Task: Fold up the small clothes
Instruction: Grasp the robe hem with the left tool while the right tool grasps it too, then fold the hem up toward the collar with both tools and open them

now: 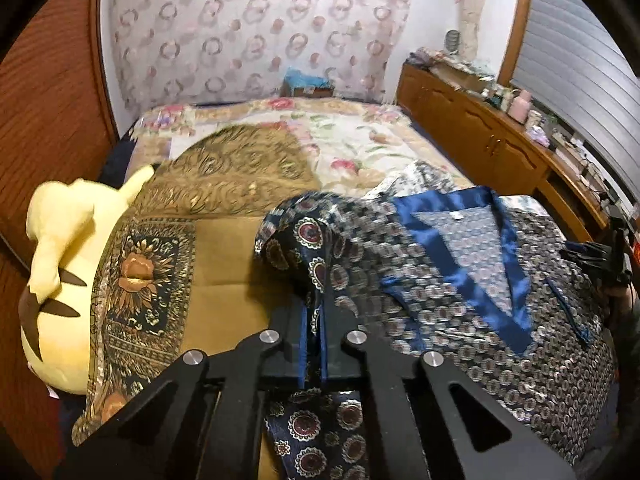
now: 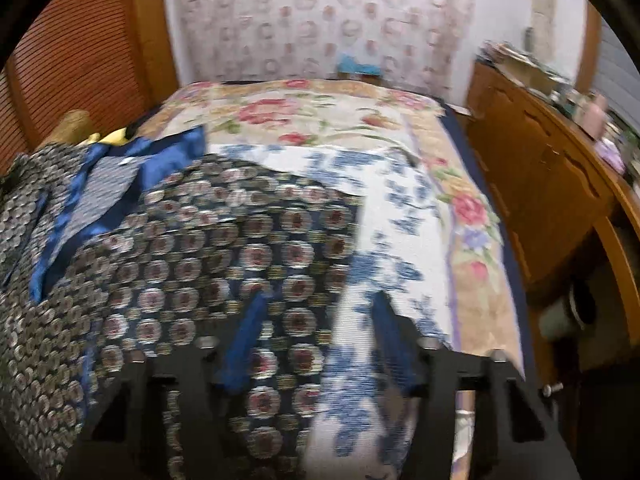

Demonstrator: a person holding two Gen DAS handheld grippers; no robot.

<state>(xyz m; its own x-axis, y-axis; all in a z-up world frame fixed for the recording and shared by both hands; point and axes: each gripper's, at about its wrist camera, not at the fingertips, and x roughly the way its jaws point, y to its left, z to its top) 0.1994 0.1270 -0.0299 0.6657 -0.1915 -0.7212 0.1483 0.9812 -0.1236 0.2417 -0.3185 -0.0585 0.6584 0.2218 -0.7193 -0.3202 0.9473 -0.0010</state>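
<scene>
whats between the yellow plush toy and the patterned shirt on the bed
In the left wrist view, a gold-brown patterned cloth lies between the yellow plush toy and the patterned shirt, with a plain tan stretch beside it.

A bed (image 1: 352, 148) under a flowered cover fills the middle of the room. Behind it hangs a pale curtain (image 1: 256, 28) printed with pink rings. A long wooden cabinet (image 1: 480, 136), its top crowded with small bottles and boxes, runs along the right beneath a slatted blind (image 1: 576, 52). Brown wood panelling (image 1: 52, 92) lines the left.
</scene>
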